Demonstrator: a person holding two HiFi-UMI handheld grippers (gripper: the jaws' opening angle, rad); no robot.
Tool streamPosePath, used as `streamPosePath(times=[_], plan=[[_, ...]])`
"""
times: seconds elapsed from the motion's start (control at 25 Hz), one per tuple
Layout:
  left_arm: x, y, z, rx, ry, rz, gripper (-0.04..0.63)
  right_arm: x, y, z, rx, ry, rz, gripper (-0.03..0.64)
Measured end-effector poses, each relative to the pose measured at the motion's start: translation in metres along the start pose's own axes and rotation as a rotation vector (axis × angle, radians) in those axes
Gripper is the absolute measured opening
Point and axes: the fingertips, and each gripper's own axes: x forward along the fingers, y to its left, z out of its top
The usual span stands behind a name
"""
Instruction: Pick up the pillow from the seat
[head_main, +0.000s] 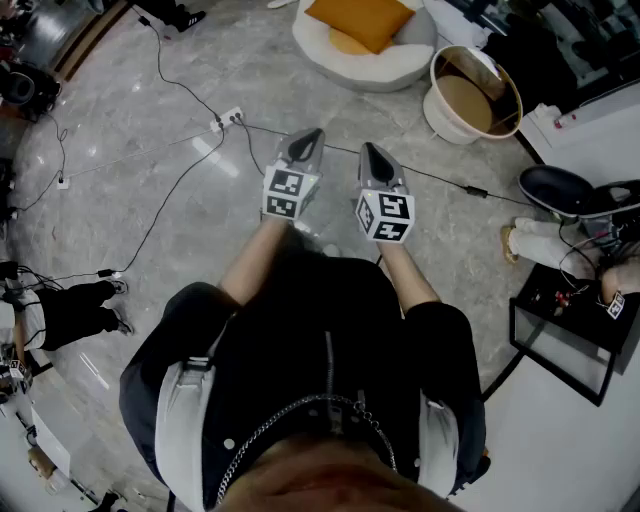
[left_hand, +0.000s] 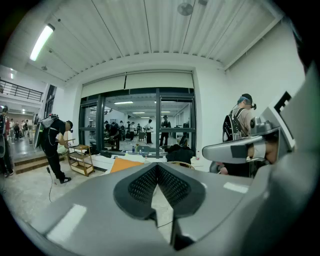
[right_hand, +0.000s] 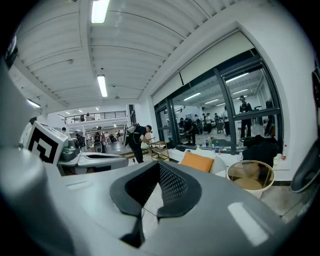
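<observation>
On the white seat lies the orange pillow; short of the seat, over the floor, the left gripper and right gripper hover side by side, fingers together, holding nothing.

No legible txt, brand, no. or sign anywhere; the only print-like marks are b/w square marker patterns on the cubes of the left hand-held gripper & right hand-held gripper; code blocks only, no letters or digits; one more such pattern shows at the left edge of the right gripper view, same sort.
</observation>
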Motion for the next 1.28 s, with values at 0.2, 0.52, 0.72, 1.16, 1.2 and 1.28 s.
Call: streamPosePath(times=[0.2, 0.52, 0.72, 1.16, 1.2, 1.28], plan=[[-0.001, 0.003, 0.001, 0.001, 0.0, 0.001, 0.011, 0.0, 0.003, 0.004, 0.007, -0.019, 0.007, 0.002], [-0.008, 0.005, -0.004, -0.008, 0.001, 0.017, 0.011, -0.008, 0.008, 0.005, 0.02, -0.054, 0.046, 0.003], [-0.015, 0.013, -0.007, -0.007, 0.004, 0.035, 0.011, -0.009, 0.007, 0.002, 0.027, -0.042, 0.032, 0.003], [-0.038, 0.029, -0.011, -0.021, 0.02, 0.132, 0.011, -0.021, 0.001, -0.003, 0.032, -0.029, 0.063, 0.003], [-0.04, 0.03, -0.011, -0.024, 0.02, 0.14, 0.011, -0.022, 0.0, -0.004, 0.037, -0.03, 0.065, 0.003], [-0.043, 0.03, -0.014, -0.03, 0.018, 0.149, 0.011, -0.026, -0.002, -0.007, 0.044, -0.027, 0.067, 0.003]])
